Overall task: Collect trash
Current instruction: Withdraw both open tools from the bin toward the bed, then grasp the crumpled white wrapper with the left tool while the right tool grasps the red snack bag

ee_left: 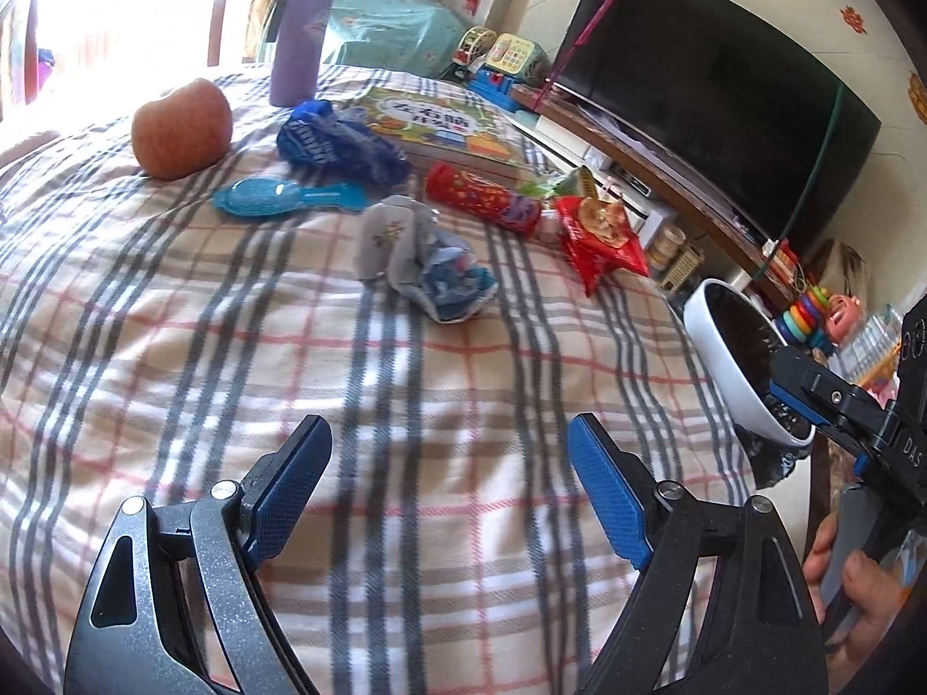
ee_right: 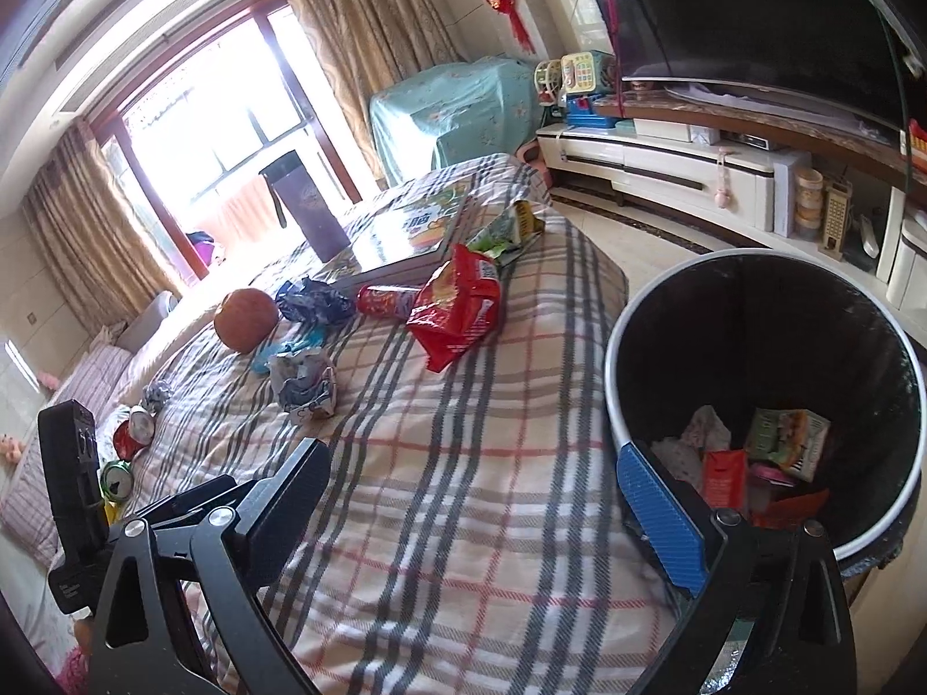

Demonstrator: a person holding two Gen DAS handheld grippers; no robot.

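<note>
Several pieces of trash lie on the checked-cloth bench (ee_left: 232, 347), all ahead of both tongs and none between the jaws.

Item nearest: crumpled grey-and-blue wrapper (ee_left: 426, 258), centre of the left wrist view, straight ahead of the left tongs (ee_left: 449, 478); in the right wrist view it sits left of centre, up and to the left of the right tongs (ee_right: 472, 489). By my judgement the left hand has the more direct line. Shape: a wadded ball, slightly longer toward the lower right of the left view; soft, likely to give under the pads.

Item beyond, right: red snack bag (ee_left: 599, 234), flat, puffed, long axis running toward the lower right, near the bench edge.

Item beyond, centre: red cylindrical snack tube (ee_left: 484, 200), lying on its side, long axis left to right.

Item beyond, upper left: crumpled dark-blue wrapper (ee_left: 336, 142), near a blue comb-like object (ee_left: 289, 197), an apple (ee_left: 179, 130), a book (ee_left: 440, 127) and a purple flask (ee_left: 301, 35).

Receptacle: black-lined bin (ee_right: 614, 382) with white rim, lower right of the right view, just beside the bench, already holding wrappers.

Tongs: both released, jaws wide, empty.
</note>
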